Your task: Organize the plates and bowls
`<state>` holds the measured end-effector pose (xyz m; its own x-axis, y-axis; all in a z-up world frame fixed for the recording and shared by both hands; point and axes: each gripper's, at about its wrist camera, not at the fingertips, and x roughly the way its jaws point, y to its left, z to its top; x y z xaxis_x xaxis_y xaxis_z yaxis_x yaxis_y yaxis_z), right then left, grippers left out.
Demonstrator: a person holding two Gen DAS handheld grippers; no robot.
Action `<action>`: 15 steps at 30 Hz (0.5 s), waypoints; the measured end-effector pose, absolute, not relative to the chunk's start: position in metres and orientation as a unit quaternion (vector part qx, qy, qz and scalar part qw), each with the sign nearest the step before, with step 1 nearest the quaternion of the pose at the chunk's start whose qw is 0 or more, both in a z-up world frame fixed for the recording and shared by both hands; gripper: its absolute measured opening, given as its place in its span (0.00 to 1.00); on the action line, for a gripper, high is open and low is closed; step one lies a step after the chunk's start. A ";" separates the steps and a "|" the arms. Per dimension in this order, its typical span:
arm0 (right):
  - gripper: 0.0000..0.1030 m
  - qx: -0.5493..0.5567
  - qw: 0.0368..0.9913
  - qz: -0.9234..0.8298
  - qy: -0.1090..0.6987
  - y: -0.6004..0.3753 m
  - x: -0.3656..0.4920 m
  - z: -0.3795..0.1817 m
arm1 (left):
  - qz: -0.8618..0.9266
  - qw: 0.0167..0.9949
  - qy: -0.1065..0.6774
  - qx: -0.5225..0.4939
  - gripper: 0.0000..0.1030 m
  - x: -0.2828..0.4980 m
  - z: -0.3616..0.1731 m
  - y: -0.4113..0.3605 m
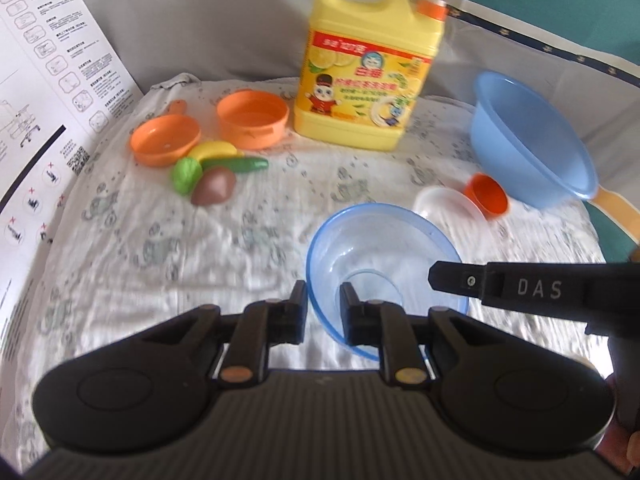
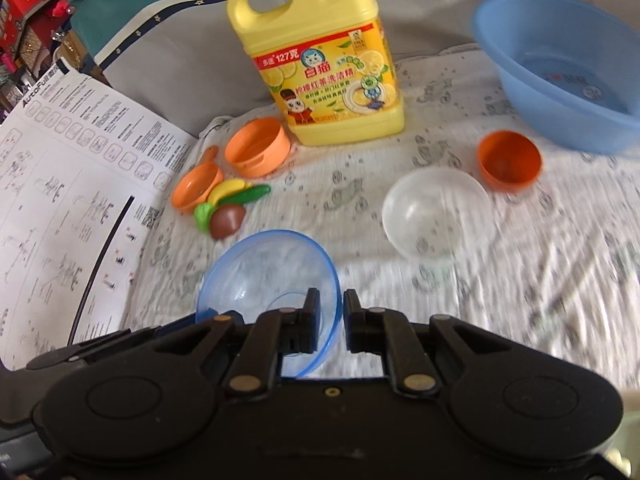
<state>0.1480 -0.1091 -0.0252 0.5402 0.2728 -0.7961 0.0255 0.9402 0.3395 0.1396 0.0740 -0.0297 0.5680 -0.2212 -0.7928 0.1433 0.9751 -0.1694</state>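
Translucent blue plastic, the shallow round bowl [image 1: 384, 276] in the left wrist view sits on the white patterned cloth [image 1: 200, 248] with its mouth tipped up and away; being round, it has no long axis; the left gripper [image 1: 323, 300] straddles its near-left rim, one finger outside and one inside, the jaws narrowly parted and seemingly pinching the wall, though contact is hard to make out; the right gripper [image 1: 440, 278] reaches in from the right, its tip over the bowl's right rim; beyond lie a clear plastic bowl [image 1: 446, 206], a small orange cup [image 1: 486, 194] on its side and a large blue basin [image 1: 528, 140], cut by blur.

In the right wrist view the same bowl [image 2: 268, 276] tilts leftward; the right gripper [image 2: 332, 308] brackets its right rim, the jaws nearly closed on the thin wall; the bowl's lower edge is hidden behind the fingers; the yellow detergent jug [image 2: 320, 60] stands well behind.
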 end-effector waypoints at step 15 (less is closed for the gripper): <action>0.12 0.186 0.855 0.069 0.480 -0.120 0.069 -0.021 | -0.122 0.875 0.467 -0.036 0.19 0.068 -0.028 0.071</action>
